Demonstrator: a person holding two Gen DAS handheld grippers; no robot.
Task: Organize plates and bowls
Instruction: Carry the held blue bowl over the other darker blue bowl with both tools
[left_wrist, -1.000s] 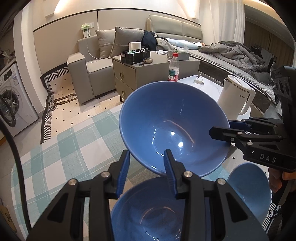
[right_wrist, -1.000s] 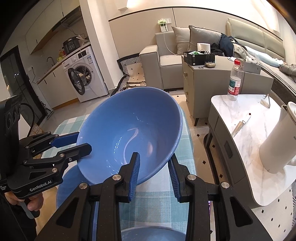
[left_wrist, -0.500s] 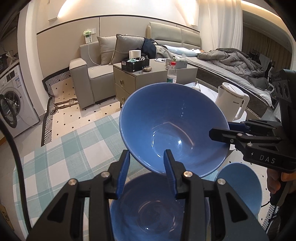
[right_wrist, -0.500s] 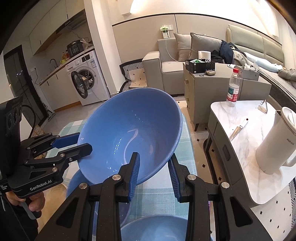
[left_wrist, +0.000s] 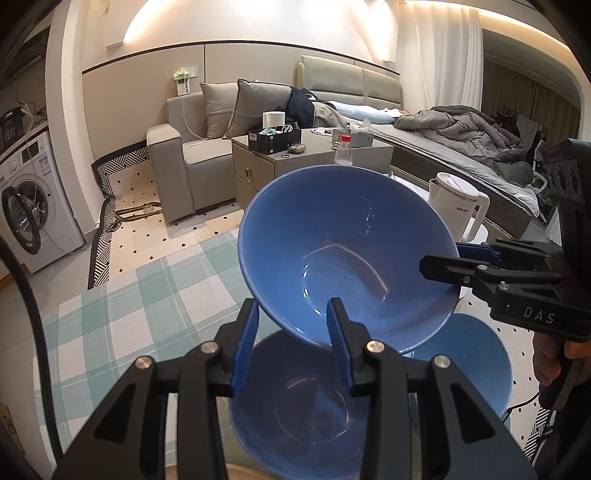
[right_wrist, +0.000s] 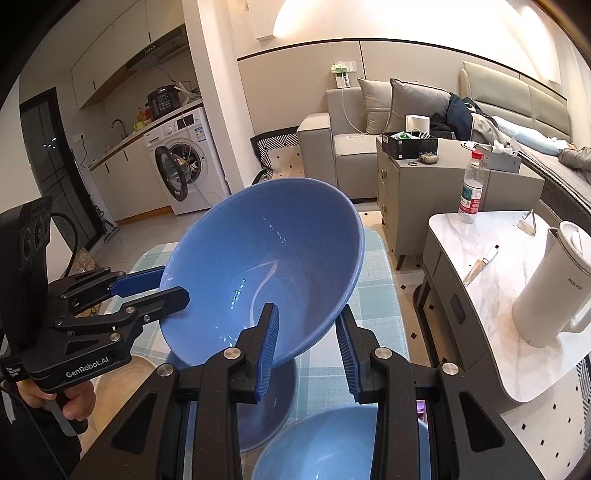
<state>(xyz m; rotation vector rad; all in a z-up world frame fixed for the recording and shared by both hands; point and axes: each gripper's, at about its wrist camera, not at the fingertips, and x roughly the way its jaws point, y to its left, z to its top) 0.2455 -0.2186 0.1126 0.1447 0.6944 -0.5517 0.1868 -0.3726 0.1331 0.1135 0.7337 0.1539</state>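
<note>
**Held bowl hangs above two bowls on the checked cloth**

Both grippers pinch one large blue bowl (left_wrist: 347, 258) by its rim, on two sides. The left gripper (left_wrist: 291, 347) has its blue pads pressed on the near edge, one inside and one outside the wall. The right gripper (right_wrist: 306, 350) does the same on its side. The bowl is tilted, its mouth turned towards the cameras, and it is clear of the table.

What the next move turns on is what lies underneath. A second blue bowl (left_wrist: 295, 406) sits upright straight below the left gripper, nearer to that hand. A third bowl (left_wrist: 476, 354) stands just beside it, towards the right hand (whether the two touch is hidden by the held bowl).

The bowls look glazed, smooth and glossy, with steep conical walls and a small flat base, so they should nest. The tablecloth (left_wrist: 122, 310) is soft, woven, teal and white check.
</note>
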